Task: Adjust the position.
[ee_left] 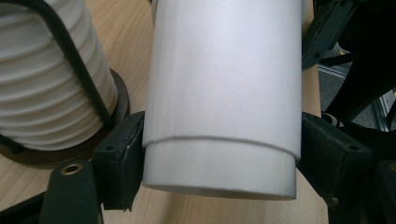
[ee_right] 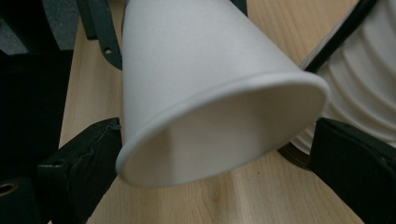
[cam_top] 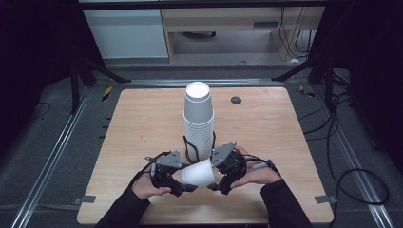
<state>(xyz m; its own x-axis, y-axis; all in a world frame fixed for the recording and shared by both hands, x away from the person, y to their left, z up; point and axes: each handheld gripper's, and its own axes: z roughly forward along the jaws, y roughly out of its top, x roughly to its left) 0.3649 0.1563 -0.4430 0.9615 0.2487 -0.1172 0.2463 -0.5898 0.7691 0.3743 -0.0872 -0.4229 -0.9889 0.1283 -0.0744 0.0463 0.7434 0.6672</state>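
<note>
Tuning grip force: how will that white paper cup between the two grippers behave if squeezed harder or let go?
The white paper cup looks thin-walled and probably light; its open rim would likely buckle first. The left gripper clamps the stiffer base end. Lying on its side and tapered, it would probably roll in a curve on the table.

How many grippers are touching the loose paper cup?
2: the left gripper holds the loose cup at its base, the right gripper brackets its rim, before the cup stack.
</note>
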